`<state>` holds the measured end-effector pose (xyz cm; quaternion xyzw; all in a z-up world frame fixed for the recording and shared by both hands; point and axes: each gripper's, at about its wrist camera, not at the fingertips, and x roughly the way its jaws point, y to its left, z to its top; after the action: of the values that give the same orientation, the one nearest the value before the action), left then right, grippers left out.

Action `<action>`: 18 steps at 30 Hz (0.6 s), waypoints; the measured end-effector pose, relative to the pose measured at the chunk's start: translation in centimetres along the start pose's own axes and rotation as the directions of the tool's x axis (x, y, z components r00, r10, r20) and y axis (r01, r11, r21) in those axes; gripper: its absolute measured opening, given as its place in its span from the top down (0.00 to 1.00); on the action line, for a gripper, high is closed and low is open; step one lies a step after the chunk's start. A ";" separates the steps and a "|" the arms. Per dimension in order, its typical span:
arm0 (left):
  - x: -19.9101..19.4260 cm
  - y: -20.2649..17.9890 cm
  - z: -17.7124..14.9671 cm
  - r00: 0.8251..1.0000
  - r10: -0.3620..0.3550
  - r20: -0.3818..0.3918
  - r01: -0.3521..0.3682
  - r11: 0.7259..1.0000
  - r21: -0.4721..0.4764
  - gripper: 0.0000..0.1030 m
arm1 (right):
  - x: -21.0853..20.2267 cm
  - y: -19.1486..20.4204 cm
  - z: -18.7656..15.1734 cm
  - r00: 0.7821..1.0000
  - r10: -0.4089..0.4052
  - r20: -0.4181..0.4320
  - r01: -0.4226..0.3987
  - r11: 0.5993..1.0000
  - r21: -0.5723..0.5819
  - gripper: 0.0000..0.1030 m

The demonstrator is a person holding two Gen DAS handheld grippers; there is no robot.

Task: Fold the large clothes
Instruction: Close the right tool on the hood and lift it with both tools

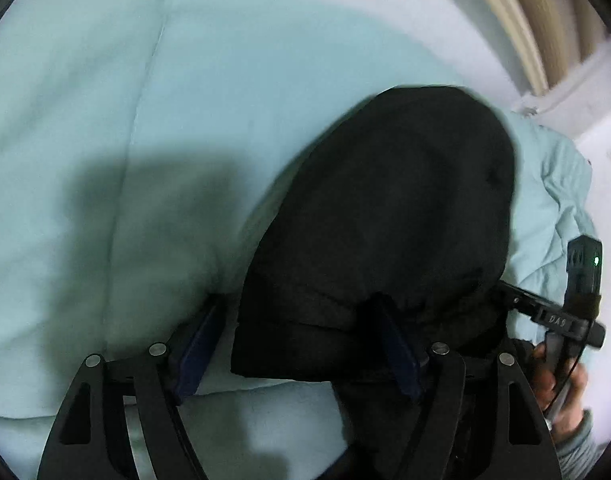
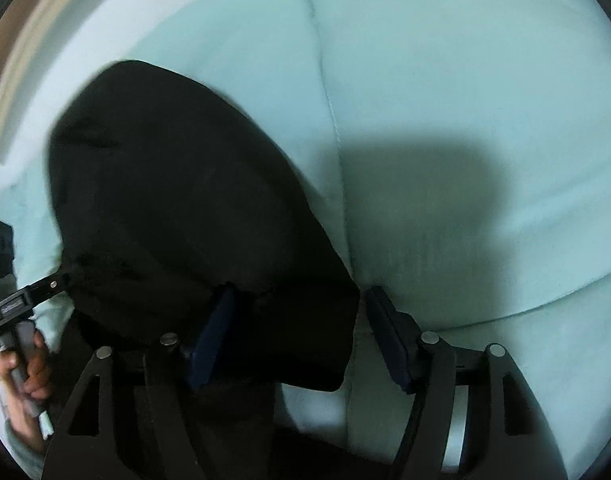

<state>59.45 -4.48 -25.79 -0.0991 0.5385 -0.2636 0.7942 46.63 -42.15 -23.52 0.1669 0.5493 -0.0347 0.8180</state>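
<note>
A large black garment (image 1: 389, 224) lies on a pale green quilt (image 1: 145, 120), stretching away from both grippers. My left gripper (image 1: 301, 344) is open, its jaws set wide on either side of the garment's near left corner. My right gripper (image 2: 299, 336) is open too, its jaws either side of the garment's (image 2: 177, 208) near right corner. Neither pair of blue pads (image 1: 197, 344) presses the cloth. The right gripper also shows at the right edge of the left wrist view (image 1: 553, 312), and the left one at the left edge of the right wrist view (image 2: 29, 296).
The quilt (image 2: 465, 80) covers a bed, with a seam running away from me. A beige wall or headboard (image 1: 533, 20) curves along the far edge. Shadows of the grippers fall on the quilt (image 1: 145, 208).
</note>
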 end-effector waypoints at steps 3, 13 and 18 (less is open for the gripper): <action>-3.2 -0.8 0.4 0.996 -0.044 0.082 0.040 0.998 0.054 0.24 | -2.5 -0.3 0.5 0.995 0.095 0.015 -0.094 0.994 -0.053 0.33; -4.3 5.7 3.5 0.984 -0.164 0.074 0.165 0.986 -0.006 0.24 | -1.8 -3.9 4.4 0.983 0.180 -0.043 -0.184 0.979 -0.092 0.30; -0.6 5.8 2.9 0.973 -0.231 -0.006 0.230 0.972 -0.044 0.26 | 1.5 -3.4 2.7 0.948 0.290 -0.131 -0.300 0.952 -0.065 0.54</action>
<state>63.69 0.40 -26.71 -0.1766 0.5331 -0.3430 0.7530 48.83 -45.98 -24.72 0.2145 0.5674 0.1211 0.7858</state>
